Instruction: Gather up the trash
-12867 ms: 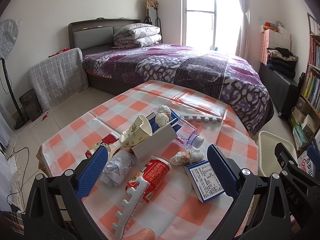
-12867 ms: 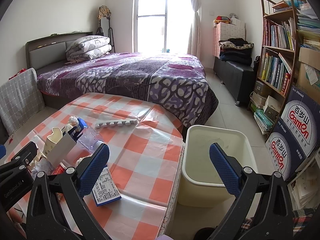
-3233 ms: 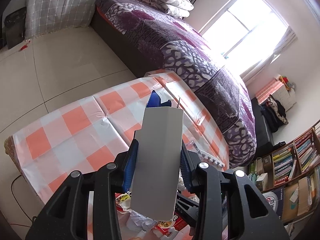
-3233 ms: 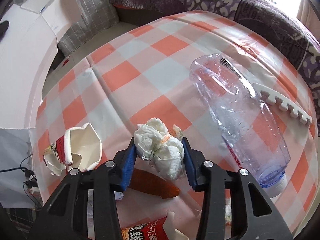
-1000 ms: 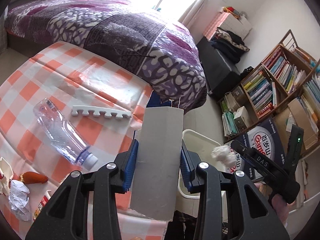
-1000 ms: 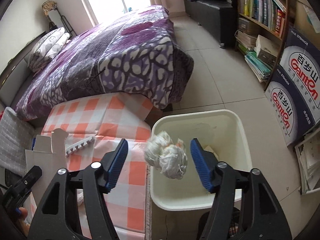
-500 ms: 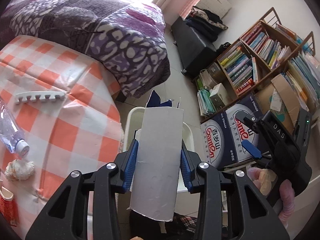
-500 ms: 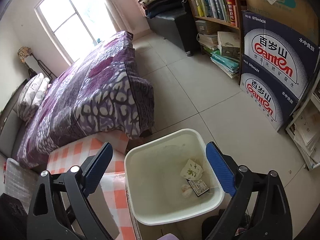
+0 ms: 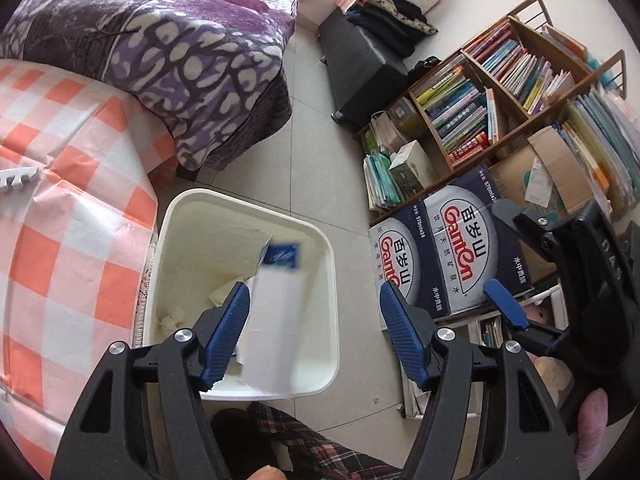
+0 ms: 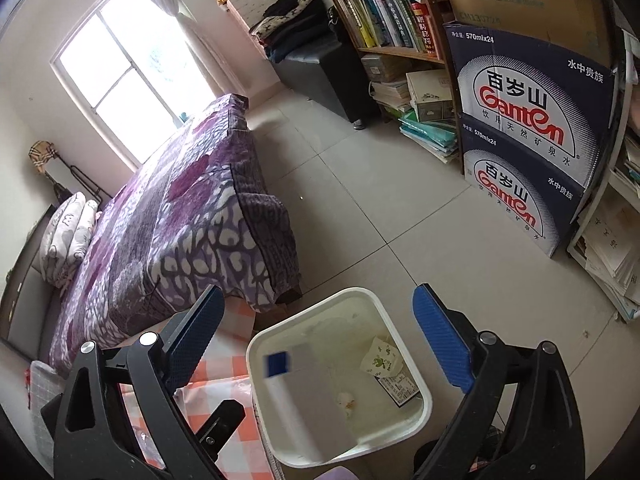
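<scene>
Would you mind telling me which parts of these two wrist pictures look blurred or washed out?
Left wrist view: the carton over the bin is smeared by motion, while the left tongs, whose jaws have just been opening, and the bookshelf are sharp. Right wrist view: the same carton is a soft blur, the window is blown out white, and straight lines bow toward the edges.

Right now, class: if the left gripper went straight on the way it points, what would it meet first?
Probably the grey carton dropping between its just-opened jaws, then the white bin below; depth is uncertain.
</scene>
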Demonstrator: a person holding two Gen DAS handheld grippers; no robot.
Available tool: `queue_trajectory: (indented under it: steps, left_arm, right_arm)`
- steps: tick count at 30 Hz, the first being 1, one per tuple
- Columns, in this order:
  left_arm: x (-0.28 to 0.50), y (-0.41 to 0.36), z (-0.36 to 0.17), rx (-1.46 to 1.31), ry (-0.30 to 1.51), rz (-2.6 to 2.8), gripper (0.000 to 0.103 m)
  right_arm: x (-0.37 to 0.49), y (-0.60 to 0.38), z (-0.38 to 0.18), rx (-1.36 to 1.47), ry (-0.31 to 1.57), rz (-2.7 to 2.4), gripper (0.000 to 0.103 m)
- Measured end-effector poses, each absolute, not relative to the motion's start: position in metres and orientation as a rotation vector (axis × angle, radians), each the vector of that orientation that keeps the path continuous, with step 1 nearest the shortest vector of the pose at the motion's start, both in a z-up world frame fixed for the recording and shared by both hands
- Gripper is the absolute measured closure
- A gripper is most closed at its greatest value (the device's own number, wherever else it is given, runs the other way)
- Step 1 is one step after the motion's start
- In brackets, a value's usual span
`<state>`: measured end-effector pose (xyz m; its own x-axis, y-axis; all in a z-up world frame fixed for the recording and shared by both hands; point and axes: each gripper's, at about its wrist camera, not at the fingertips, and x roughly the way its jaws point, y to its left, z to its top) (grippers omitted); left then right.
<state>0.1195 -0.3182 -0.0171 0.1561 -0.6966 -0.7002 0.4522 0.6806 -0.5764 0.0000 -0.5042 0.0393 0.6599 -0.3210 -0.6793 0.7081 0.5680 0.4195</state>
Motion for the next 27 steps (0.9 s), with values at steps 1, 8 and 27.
queue_trajectory:
  steps: [1, 8, 27]
  left_arm:
    - [0.118, -0.318, -0.018, -0.238, 1.147, -0.824, 0.037]
    - [0.108, -0.301, -0.014, -0.04, 1.024, -0.685, 0.037]
    - [0.127, -0.181, -0.033, 0.219, 0.892, -0.223, 0.022]
  right_arm:
    - [0.0, -0.504, 0.04, 0.733, 0.584, -0.652, 0.012]
    - [0.004, -0.484, 0.046, 0.609, 0.573, -0.684, 0.008]
    - [0.068, -0.381, 0.026, 0.247, 0.697, -0.617, 0.007]
